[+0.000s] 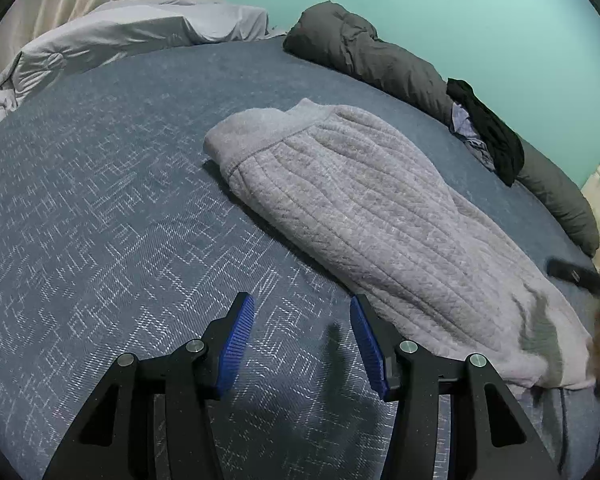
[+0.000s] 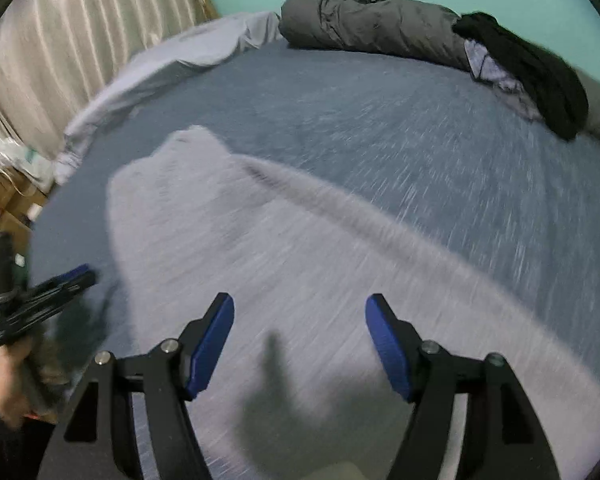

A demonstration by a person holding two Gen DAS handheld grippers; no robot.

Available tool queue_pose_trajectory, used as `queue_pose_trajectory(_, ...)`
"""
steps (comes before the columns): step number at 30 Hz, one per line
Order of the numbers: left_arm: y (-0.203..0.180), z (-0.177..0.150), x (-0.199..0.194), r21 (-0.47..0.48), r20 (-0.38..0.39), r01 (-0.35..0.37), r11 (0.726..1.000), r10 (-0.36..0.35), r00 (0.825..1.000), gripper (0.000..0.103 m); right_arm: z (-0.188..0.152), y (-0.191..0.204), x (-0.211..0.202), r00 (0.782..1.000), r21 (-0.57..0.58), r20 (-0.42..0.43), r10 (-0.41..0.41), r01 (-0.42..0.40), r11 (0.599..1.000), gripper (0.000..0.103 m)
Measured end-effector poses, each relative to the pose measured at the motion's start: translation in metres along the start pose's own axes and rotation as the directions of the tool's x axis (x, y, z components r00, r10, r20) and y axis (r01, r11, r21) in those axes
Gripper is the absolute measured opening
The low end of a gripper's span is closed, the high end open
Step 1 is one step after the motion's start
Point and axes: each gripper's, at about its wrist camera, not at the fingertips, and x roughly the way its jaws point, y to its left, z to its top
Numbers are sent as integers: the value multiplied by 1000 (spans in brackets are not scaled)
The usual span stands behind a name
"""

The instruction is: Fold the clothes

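A grey ribbed knit sweater [image 1: 360,216] lies folded lengthwise on the blue bed cover [image 1: 100,200], its collar end pointing to the far side. My left gripper [image 1: 302,308] is open over bare bed cover, its right fingertip just beside the sweater's near edge. In the right wrist view the picture is blurred; the sweater [image 2: 260,264] spreads below my right gripper [image 2: 300,308], which is open and holds nothing. The left gripper [image 2: 64,280] shows at that view's left edge, held by a hand [image 2: 8,376].
A rolled dark grey duvet [image 1: 364,52] lies along the far edge by the teal wall, with a black garment [image 1: 488,132] and a pale patterned cloth on it. A light grey sheet [image 1: 120,36] is bunched at the far left. Cardboard boxes [image 2: 8,200] stand beside the bed.
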Motion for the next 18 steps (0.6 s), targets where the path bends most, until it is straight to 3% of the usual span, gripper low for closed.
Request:
queue_pose_trajectory(8,-5,2,3,41,9,-1,999,1,1000,54,31,3,53,995,-129,-92,-49,36,991,66)
queue_pose_trajectory(10,-4,1,5,42,0,0,999,0,1000,54,31,5,65,991,-157,-123,-59,40,987,40)
queue_pose_trajectory(12,-4,1,6,44,-4,1,999,0,1000,54,29,8,72,988,-177,-143,-66,40,983,31)
queue_pose_trajectory(13,-4,2,6,45,-3,2,999,-2,1000,54,27,10,74,987,-189,-143,-70,42,981,17)
queue_pose_trajectory(15,-3,2,6,44,-2,4,999,-4,1000,54,24,12,71,989,-198,-133,-72,44,979,6)
queue_pose_trajectory(18,-3,3,5,34,-3,7,999,-7,1000,54,26,11,52,995,-191,-70,-65,50,980,3)
